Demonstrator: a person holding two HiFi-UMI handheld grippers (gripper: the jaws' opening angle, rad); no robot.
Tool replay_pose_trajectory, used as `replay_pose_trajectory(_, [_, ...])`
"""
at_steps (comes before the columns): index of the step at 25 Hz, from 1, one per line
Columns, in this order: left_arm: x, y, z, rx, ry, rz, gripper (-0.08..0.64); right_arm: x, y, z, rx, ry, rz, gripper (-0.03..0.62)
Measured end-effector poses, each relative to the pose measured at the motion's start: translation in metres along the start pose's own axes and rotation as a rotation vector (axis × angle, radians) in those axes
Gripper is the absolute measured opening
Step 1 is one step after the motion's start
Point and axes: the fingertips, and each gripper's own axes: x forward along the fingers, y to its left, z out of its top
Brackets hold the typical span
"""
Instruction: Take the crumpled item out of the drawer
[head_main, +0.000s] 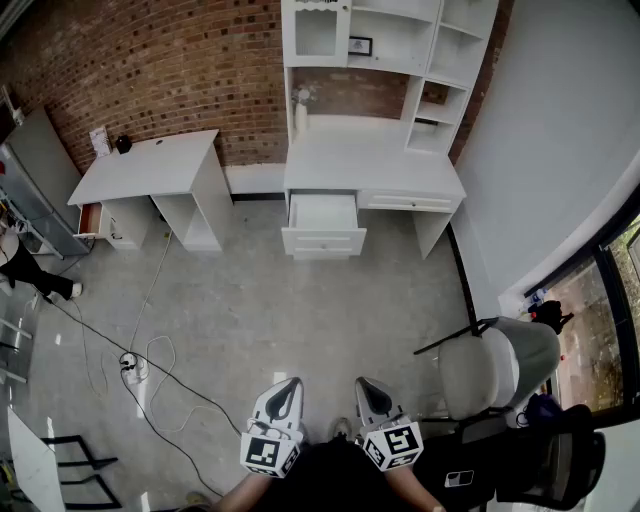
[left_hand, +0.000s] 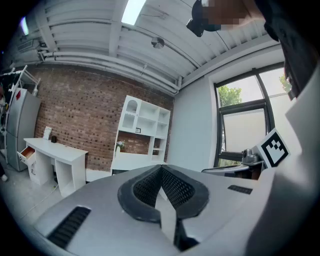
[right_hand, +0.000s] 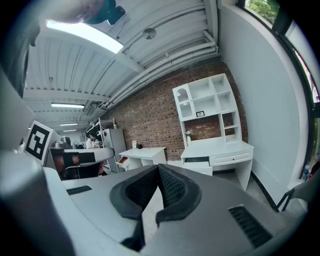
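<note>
White desk (head_main: 372, 160) against brick wall (head_main: 150, 60), drawer (head_main: 322, 214) open, contents indistinct; left gripper (head_main: 288, 384) and right gripper (head_main: 366, 384) both clenched on nothing.

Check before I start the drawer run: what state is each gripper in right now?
Left gripper: closed, holding nothing.
Right gripper: closed, holding nothing.

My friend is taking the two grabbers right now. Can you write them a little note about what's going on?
Left gripper: fingers shut, empty.
Right gripper: fingers shut, empty.
Drawer: pulled open under the white desk, across the floor from both grippers.
Crumpled item: can't be seen from here.
Done: the drawer is open.
Left: walk over, find the item, lift it out.
</note>
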Motion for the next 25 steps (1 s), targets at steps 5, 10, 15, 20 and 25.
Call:
replay_pose_trajectory(5, [0.002,0.0,-0.001,0.003,-0.003,0.002,0.025,0.0,-0.002,0.0,-0.006,-0.004,-0.002,0.014])
replay_pose_trajectory(10, [0.004,-0.001,-0.003,0.006,-0.002,0.008,0.025,-0.003,-0.008,0.001,-0.007,-0.011,-0.008,0.014])
replay_pose_trajectory(15, [0.005,-0.005,-0.003,0.007,0.005,0.018,0.025,-0.007,-0.017,0.006,0.026,-0.035,-0.02,0.014])
replay_pose_trajectory(20, [0.015,-0.008,-0.004,0.012,0.01,0.034,0.025,-0.007,-0.029,0.007,0.021,-0.035,-0.016,0.014])
replay_pose_trajectory(25, [0.032,-0.017,-0.003,0.001,0.007,0.051,0.025,-0.007,-0.05,0.007,0.02,-0.024,0.002,0.014])
